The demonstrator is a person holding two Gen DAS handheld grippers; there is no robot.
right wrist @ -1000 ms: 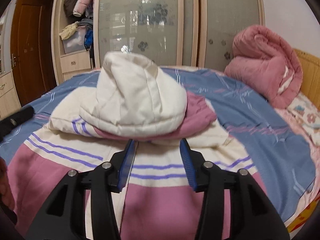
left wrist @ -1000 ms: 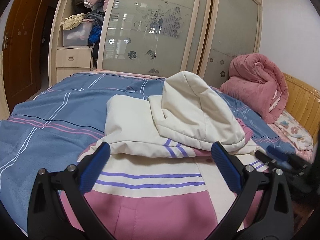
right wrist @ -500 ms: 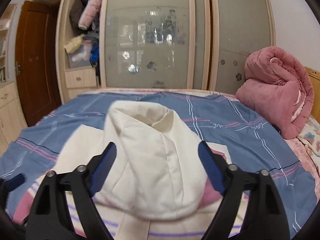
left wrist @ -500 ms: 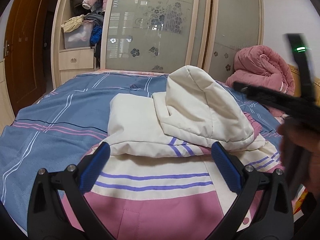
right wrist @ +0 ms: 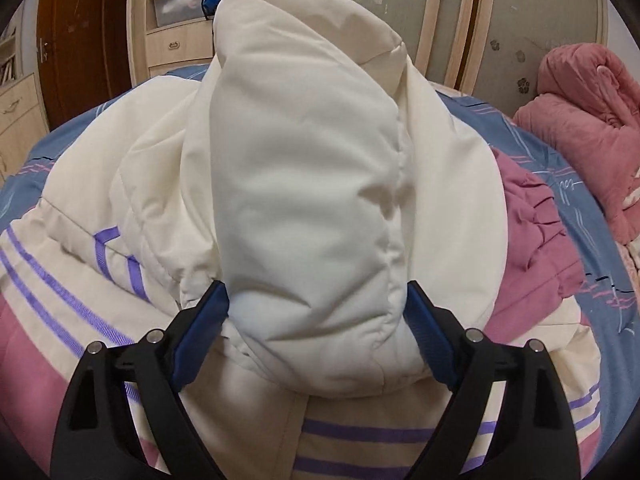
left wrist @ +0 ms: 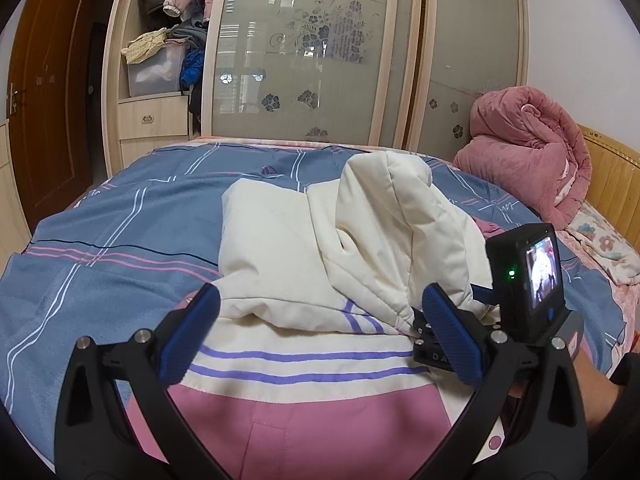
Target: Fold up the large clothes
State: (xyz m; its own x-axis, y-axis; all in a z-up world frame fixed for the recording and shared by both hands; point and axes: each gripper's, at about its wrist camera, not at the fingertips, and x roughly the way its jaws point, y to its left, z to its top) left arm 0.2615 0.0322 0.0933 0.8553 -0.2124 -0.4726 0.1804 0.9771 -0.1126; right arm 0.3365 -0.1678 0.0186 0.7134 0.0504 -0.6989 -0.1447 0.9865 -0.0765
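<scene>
- Comparing with a second ago, your right hand-held gripper (right wrist: pixel 316 332) has moved forward and down onto the hood (right wrist: pixel 312 184); its jaws are opening, and the hood's padded front now sits between the blue pads, which flank it closely on both sides. Whether they press it yet, you cannot tell for sure.
- Your left hand-held gripper (left wrist: pixel 320 336) has barely shifted: jaws wide apart, nothing between them, hovering over the jacket (left wrist: pixel 304 368).
- That suggests the hood is your next fold: with sleeves already folded in, you likely bring it down over the body.
- The jacket lies flat on the bed (left wrist: pixel 120 232), cream top, purple stripes, pink lower panel, hood standing puffed at the far end.
- A blue plaid cover spreads beneath; a pink quilt (left wrist: pixel 528 152) is bundled at the right by the headboard.
- Behind stand a frosted-glass wardrobe (left wrist: pixel 312 60), shelves with clothes, and a brown door (left wrist: pixel 44 92) at left.
</scene>
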